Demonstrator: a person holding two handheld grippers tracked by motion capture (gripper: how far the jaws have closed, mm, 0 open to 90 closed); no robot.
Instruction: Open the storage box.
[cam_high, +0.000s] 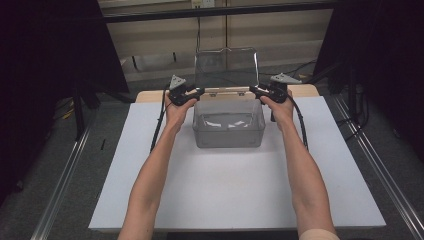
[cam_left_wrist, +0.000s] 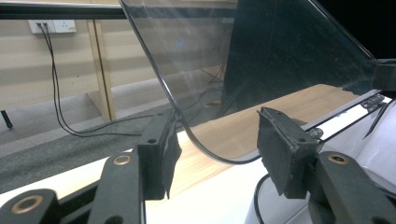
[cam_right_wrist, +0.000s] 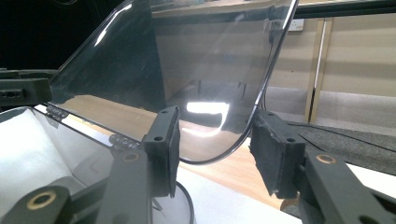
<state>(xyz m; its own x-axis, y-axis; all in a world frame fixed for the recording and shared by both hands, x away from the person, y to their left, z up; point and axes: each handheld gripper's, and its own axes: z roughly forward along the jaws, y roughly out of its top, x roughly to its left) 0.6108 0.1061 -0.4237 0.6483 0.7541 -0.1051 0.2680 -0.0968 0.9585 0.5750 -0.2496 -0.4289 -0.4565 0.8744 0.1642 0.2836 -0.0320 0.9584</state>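
A clear plastic box (cam_high: 228, 131) stands at the back of the white mat (cam_high: 225, 190), its hinged clear lid (cam_high: 226, 67) raised upright. My left gripper (cam_high: 199, 92) is at the lid's lower left corner and my right gripper (cam_high: 253, 90) at its lower right corner. In the left gripper view the lid's rounded corner (cam_left_wrist: 205, 93) passes between the jaws of the left gripper (cam_left_wrist: 217, 140), close against the left pad (cam_left_wrist: 161, 158) and well clear of the other. In the right gripper view the lid (cam_right_wrist: 187, 60) sits inside the right gripper (cam_right_wrist: 215, 135), its edge near the right pad (cam_right_wrist: 275, 154), with a gap to the other.
The mat lies on a wooden table (cam_high: 150, 95) whose back strip shows behind the box. Dark curtains (cam_high: 50, 50) hang on both sides, metal rails (cam_high: 65, 175) run along the floor. Cables and a wall socket (cam_left_wrist: 51, 25) are behind the table.
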